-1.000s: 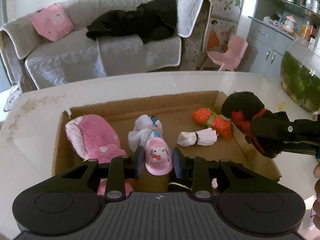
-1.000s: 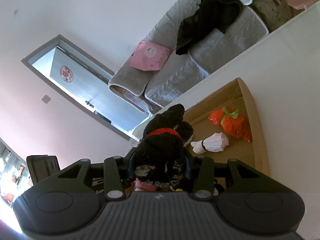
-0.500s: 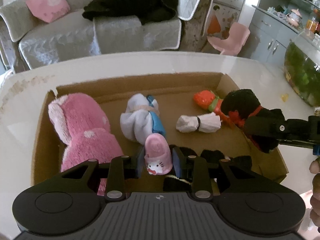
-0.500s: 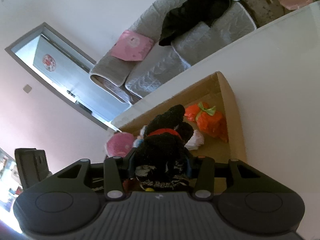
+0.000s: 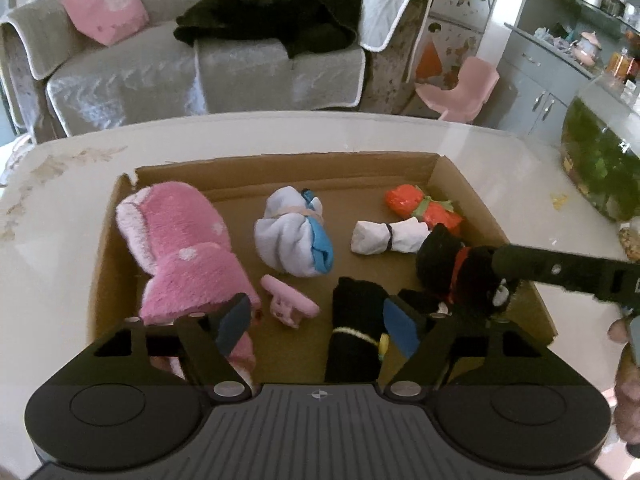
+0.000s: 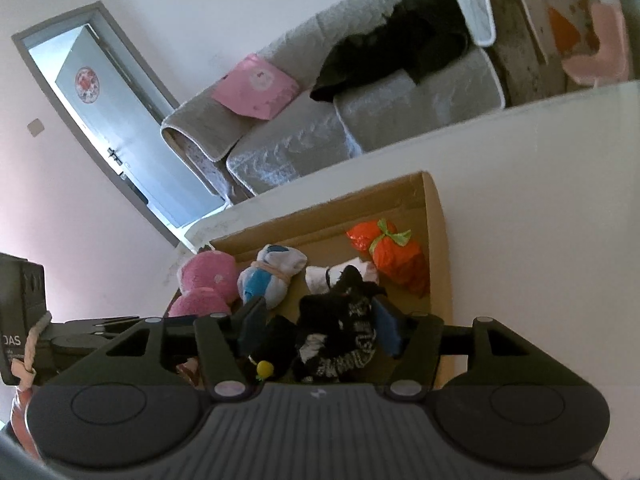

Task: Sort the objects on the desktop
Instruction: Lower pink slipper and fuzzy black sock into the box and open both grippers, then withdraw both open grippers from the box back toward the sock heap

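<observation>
An open cardboard box [image 5: 484, 200] lies on the pale table. My left gripper [image 5: 318, 324] hangs over its near side, jaws opening wide. The small pink cartoon slipper [image 5: 290, 306] lies loose on the box floor between them, touching neither pad. My right gripper [image 6: 320, 324] is opening too. The black plush toy with a red collar [image 6: 340, 332] sits between its pads, leaning on the right pad and clear of the left one. In the left wrist view that toy [image 5: 448, 264] sits at the box's right side, by the right gripper's fingers [image 5: 560, 274].
The box also holds a big pink fluffy slipper [image 5: 180, 248], a blue-white sock bundle [image 5: 296, 236], a white bundle [image 5: 384, 236], an orange bundle [image 5: 420, 204] and a black sock with a yellow band [image 5: 354, 320]. A fish tank [image 5: 600, 160] stands right. A sofa [image 5: 200, 68] sits behind.
The left jaws spread wide and the small pink slipper dropped onto the box floor. The right jaws parted around the black plush toy, which has sunk lower into the box.
</observation>
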Demonstrator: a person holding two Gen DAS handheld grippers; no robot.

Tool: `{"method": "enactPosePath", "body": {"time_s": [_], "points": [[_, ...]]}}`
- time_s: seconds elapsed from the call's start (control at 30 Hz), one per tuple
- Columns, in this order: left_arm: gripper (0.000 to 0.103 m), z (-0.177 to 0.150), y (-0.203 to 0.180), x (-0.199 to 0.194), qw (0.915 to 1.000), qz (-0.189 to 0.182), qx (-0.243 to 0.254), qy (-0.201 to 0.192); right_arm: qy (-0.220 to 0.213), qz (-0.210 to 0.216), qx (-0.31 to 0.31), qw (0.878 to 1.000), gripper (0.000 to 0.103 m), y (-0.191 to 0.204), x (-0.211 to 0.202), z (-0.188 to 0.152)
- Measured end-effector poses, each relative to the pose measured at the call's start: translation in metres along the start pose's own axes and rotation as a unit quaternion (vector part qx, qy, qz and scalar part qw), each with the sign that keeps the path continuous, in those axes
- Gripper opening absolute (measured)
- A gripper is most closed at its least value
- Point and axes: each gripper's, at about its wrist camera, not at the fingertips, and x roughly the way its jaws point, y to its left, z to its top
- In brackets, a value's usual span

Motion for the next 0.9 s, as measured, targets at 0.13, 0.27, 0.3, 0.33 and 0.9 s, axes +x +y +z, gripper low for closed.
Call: {"method": "enactPosePath", "body": {"time_s": [0.13, 0.27, 0.3, 0.33, 0.9], "points": [[0.084, -0.01, 0.006, -0.022, 0.9998, 0.004, -0.003, -0.019, -0.022, 0.002, -0.002, 1.0, 0.057, 0.002, -0.018, 0.0], [0.086, -0.022, 0.015, -0.051, 0.999, 0.004, -0.013, -0.043, -0.05, 0.008, -0.002, 0.999, 0.06, 0.007, -0.043, -0.005], [0.086, -0.026, 0.016, -0.059, 0.9987, 0.011, -0.013, -0.047, -0.054, 0.007, -0.004, 0.999, 0.06, 0.009, -0.047, -0.007], [0.087, -0.03, 0.017, -0.067, 0.9983, 0.016, -0.015, -0.054, -0.062, 0.008, -0.006, 0.998, 0.06, 0.01, -0.054, -0.01], [0.097, -0.153, 0.021, -0.126, 0.9965, 0.032, -0.02, -0.075, -0.093, -0.135, -0.103, 0.981, 0.072, -0.006, -0.148, -0.145]]}}
